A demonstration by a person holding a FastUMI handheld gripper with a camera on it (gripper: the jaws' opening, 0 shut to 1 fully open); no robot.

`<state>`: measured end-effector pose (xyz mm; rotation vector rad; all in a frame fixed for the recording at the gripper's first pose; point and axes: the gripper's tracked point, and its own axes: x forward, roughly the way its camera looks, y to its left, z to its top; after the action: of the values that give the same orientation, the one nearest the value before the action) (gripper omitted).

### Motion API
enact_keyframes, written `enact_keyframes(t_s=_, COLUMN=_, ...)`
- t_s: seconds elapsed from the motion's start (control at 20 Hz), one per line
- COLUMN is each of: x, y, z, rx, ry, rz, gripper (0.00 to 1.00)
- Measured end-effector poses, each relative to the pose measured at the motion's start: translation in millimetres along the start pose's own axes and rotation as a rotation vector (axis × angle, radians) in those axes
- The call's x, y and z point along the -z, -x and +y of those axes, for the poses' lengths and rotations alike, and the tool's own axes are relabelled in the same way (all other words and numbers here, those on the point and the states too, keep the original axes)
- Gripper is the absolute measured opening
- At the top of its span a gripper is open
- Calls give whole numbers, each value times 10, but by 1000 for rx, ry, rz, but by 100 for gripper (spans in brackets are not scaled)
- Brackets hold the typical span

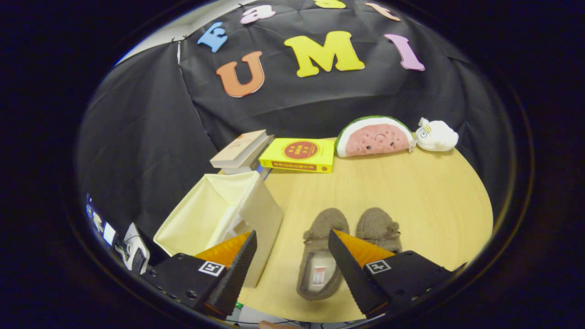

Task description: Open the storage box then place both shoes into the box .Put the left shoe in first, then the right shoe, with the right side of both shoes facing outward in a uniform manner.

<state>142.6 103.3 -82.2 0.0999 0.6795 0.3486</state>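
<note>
Storage box: the cream fabric storage box (219, 219) stands at the round wooden table's (425, 196) left edge, mouth already open upward, ready to receive shoes.
Gripper: the gripper (292, 244) hangs above the near edge, fingers spread wide, holding nothing.
Shoes: the two brown fuzzy slippers (347, 242) lie side by side just beyond the fingers, toes pointing away, long axes running toward the far edge.

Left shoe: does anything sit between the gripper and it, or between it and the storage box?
Nothing visible does. The gripper is open, and the left shoe lies between its fingers on bare table. The storage box stands open-topped just beside the shoe.
</note>
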Motion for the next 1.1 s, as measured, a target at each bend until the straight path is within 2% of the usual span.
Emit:
enact_keyframes(t_s=0.35, x=588, y=-265, z=-471, rx=127, ry=15, rz=213, gripper=93)
enact_keyframes(t_s=0.45, x=709, y=-346, z=-583, rx=167, ry=11, rz=267, gripper=85)
enact_keyframes(t_s=0.85, x=828, y=-558, z=-664, rx=181, ry=18, rz=381, gripper=46)
enact_keyframes(t_s=0.9, x=851, y=-599, z=-674, rx=190, ry=8, rz=403, gripper=47)
enact_keyframes(t_s=0.95, x=858, y=-599, z=-661, rx=188, ry=-4, rz=416, gripper=28)
enact_keyframes(t_s=1.0, x=919, y=-697, z=-656, rx=177, ry=-5, rz=427, gripper=19)
enact_keyframes(t_s=1.1, x=879, y=-705, z=-657, rx=179, ry=-1, rz=422, gripper=7)
